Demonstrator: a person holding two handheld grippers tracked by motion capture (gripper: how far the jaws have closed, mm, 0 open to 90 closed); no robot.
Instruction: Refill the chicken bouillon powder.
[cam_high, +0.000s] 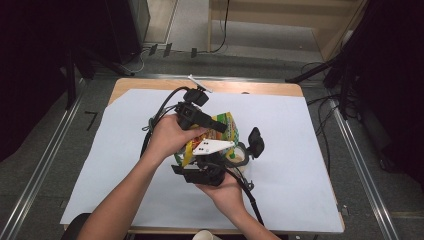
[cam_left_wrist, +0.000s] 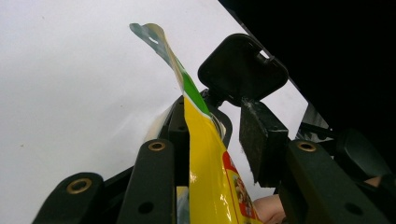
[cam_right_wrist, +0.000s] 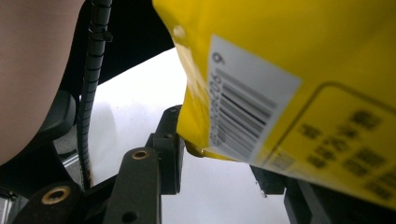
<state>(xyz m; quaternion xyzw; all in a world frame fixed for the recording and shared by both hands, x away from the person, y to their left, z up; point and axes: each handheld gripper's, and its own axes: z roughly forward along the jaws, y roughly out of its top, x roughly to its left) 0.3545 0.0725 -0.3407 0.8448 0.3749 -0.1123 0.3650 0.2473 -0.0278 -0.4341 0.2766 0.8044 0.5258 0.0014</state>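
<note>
A yellow and green snack bag (cam_high: 229, 125) is held up over the middle of the table between both grippers. My left gripper (cam_high: 220, 131) comes in from the left. In the left gripper view the bag's sealed edge (cam_left_wrist: 201, 140) lies against one finger (cam_left_wrist: 180, 135). A gap shows before the other pad (cam_left_wrist: 261, 140), so the left gripper (cam_left_wrist: 219, 128) is open around the bag. My right gripper (cam_high: 215, 156) comes from below with its white plate on top. In its own view the right gripper (cam_right_wrist: 219, 158) is shut on the bag's barcode corner (cam_right_wrist: 243, 121); the far pad is mostly hidden.
A white paper sheet (cam_high: 300, 165) covers most of the wooden table (cam_high: 270, 89). A small white strip (cam_high: 200, 82) lies at the far edge. A cup rim (cam_high: 204, 235) pokes in at the near edge. Cables and metal rails run along the floor around the table.
</note>
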